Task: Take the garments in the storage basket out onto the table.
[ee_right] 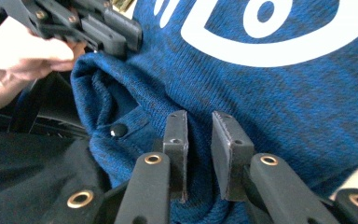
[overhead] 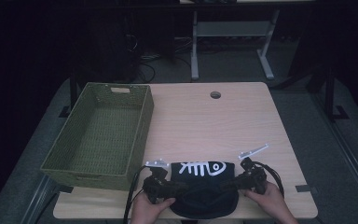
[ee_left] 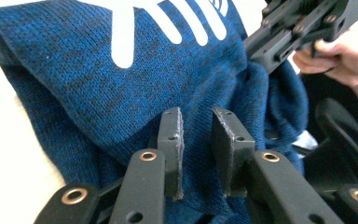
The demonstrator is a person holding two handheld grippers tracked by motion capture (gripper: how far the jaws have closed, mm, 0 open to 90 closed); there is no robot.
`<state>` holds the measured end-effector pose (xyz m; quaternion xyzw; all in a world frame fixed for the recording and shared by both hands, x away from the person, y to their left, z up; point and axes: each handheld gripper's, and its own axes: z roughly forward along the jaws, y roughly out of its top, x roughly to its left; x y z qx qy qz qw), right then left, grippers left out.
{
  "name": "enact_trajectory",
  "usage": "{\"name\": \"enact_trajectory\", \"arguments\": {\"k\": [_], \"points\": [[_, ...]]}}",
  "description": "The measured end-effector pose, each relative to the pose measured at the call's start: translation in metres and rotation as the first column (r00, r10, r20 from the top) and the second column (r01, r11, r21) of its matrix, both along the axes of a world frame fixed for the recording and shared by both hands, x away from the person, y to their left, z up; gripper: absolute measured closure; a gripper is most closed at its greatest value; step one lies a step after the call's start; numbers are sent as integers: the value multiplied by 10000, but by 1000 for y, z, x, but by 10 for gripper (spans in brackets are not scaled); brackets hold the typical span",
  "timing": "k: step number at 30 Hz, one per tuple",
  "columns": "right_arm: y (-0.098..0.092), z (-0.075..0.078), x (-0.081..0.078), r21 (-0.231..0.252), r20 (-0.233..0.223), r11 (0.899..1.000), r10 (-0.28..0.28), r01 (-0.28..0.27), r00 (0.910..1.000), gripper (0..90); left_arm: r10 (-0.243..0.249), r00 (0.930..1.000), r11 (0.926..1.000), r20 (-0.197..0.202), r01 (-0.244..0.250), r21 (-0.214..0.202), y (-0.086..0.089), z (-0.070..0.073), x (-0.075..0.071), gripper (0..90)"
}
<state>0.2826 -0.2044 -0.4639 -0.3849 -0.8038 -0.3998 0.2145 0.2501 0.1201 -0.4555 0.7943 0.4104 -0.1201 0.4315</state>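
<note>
A blue knitted garment (overhead: 204,199) with a white fish-skeleton print (overhead: 201,168) lies at the table's front edge, its near part bunched over the edge. My left gripper (overhead: 168,187) is at its left side and my right gripper (overhead: 233,183) at its right. In the left gripper view the jaws (ee_left: 198,114) stand narrowly apart with the blue fabric (ee_left: 98,93) between them. The right gripper (ee_right: 199,116) is likewise closed on a fold of the garment (ee_right: 284,102), near a dark snap button (ee_right: 118,130).
A green woven basket (overhead: 142,122) stands on the left half of the wooden table (overhead: 214,126). A round cable hole (overhead: 215,95) sits near the far edge. Dark floor and white desk legs (overhead: 194,51) lie beyond the table.
</note>
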Motion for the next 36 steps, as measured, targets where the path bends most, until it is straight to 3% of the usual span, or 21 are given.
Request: {"name": "enact_trajectory", "arguments": {"k": [7,10,13,14,15,17,22,25,29,36], "points": [[-14,4,11,-587,478,9980,-214,242,9986,764,-9,9998,10000,218,9,-6,-21,-3,12,748],[-20,5,15,-629,492,9973,-346,377,9982,763,19,9996,10000,281,-19,5,-27,-3,17,749],[-27,7,19,-471,577,9974,-512,540,9970,743,55,9992,9999,408,-59,89,-33,-3,27,751],[-30,10,19,-220,608,9981,-554,569,9966,738,98,9992,9999,379,-100,42,-33,-2,29,749],[-35,16,20,347,586,9967,-760,740,9954,736,154,9991,9999,402,-155,35,-33,-1,33,746],[-40,21,21,617,796,9934,-1018,971,9916,737,197,9989,9998,427,-199,34,-31,1,34,743],[-45,18,23,311,600,9897,-1414,1398,9881,769,216,9989,9996,415,-207,-210,-27,6,33,715],[-34,14,16,-34,361,9965,-834,836,9959,792,113,9986,9987,518,-87,-499,-28,14,30,711],[-21,15,4,-68,548,9997,-249,253,9982,791,-161,9986,9978,498,192,-627,-33,16,25,708],[-13,9,-8,-202,686,9997,146,-132,9975,787,-485,9982,9977,365,501,-447,-41,11,21,698]]}}
